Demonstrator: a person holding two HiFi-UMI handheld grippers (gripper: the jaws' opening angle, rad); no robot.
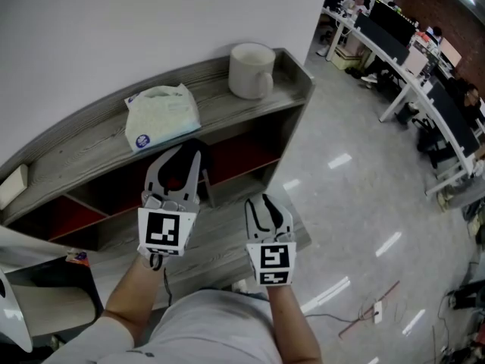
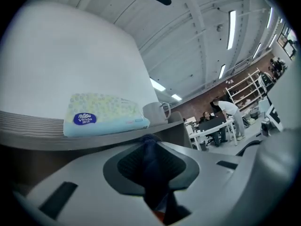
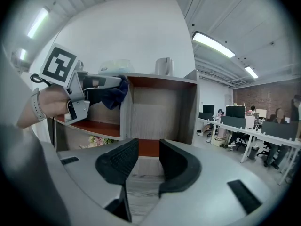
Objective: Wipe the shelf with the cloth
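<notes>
A grey wooden shelf unit (image 1: 91, 139) stands against the white wall, with red-backed compartments below its top board. My left gripper (image 1: 184, 154) is raised level with the front edge of that board and is shut on a dark blue cloth (image 1: 189, 144). In the left gripper view the cloth (image 2: 150, 166) is pinched between the dark pads, just below the board's edge (image 2: 94, 140). From the right gripper view the cloth (image 3: 115, 92) hangs from the left gripper (image 3: 91, 88) by the shelf's upright divider. My right gripper (image 1: 267, 203) is lower, open and holds nothing, facing a lower compartment (image 3: 150, 117).
A pack of tissues (image 1: 161, 114) lies on the top board and a white mug (image 1: 251, 70) stands near its right end. A small pale box (image 1: 13, 186) sits at the left end. Office desks with seated people (image 1: 409, 51) fill the far right, and a cable (image 1: 364, 313) lies on the shiny floor.
</notes>
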